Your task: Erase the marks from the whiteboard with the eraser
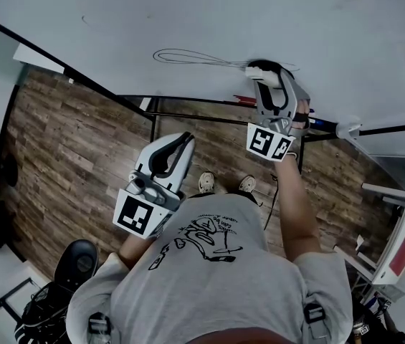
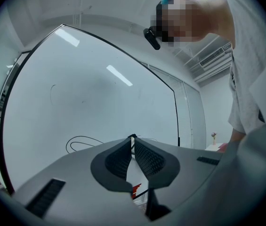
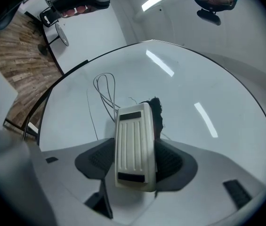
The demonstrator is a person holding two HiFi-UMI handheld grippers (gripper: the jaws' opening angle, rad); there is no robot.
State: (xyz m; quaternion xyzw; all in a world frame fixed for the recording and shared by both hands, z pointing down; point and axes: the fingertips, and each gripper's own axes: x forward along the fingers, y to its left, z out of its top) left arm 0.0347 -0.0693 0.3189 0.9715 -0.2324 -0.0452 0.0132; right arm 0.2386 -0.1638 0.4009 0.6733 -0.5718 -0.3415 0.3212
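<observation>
Right gripper (image 1: pixel 265 72): clamped on a white ribbed eraser (image 3: pixel 133 145). Dark felt side turned to the whiteboard (image 1: pixel 188 16), apparently touching it at the right end of the marks (image 1: pixel 188 57). Left gripper (image 2: pixel 133 141): jaws pressed together with nothing between them. Held low and well apart from the marks, over the wooden floor (image 1: pixel 66 149).

Around:
- Below the board's lower edge, a black rail with a red pen-like thing (image 1: pixel 245 99) just left of the right gripper.
- Something blue (image 1: pixel 324 125) to the right of the wrist.
- Lower left, a black seat (image 1: pixel 80 262).
- At the right edge, a white unit with a red panel (image 1: pixel 403 248), cut off by the frame.
- Straight down, a grey printed T-shirt (image 1: pixel 216 264) filling the bottom of the head view and covering much of the floor.

Hard to make out:
- Right end of the marks, covered by the eraser and gripper in the head view.
- Pads of the right gripper, mostly behind the eraser body in the right gripper view, only their dark outer curves showing on either side.
- Number of loops in the thin tangle, too fine and overlapped to count.
- Board corners, out of frame in the head view.
- Contact of felt and board, likely but not certain.

Count: two grippers, one eraser, one whiteboard, one tangle of thin looping lines, one faint short stroke (image 1: pixel 84 20) near the board's upper left, and two shoes (image 1: pixel 206 182) side by side under the rail.
</observation>
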